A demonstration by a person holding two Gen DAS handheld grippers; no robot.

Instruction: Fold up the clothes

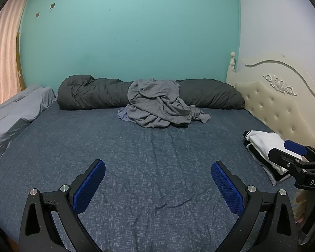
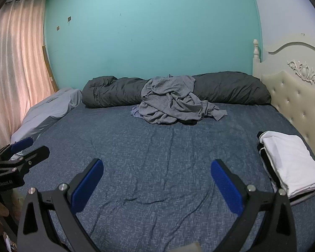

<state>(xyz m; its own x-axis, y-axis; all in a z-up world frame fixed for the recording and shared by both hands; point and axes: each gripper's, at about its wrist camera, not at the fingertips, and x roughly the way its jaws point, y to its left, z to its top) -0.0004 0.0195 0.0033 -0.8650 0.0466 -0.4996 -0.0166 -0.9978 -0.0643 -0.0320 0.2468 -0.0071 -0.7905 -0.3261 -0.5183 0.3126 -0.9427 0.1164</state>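
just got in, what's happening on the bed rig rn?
A person holds a gripper in each hand over the blue bed sheet. The left gripper and right gripper are both open and hold nothing. A crumpled grey pile of clothes lies unfolded at the far side, against a rolled dark duvet. A folded stack, white on top, sits by the headboard. Neither gripper is touching any clothing.
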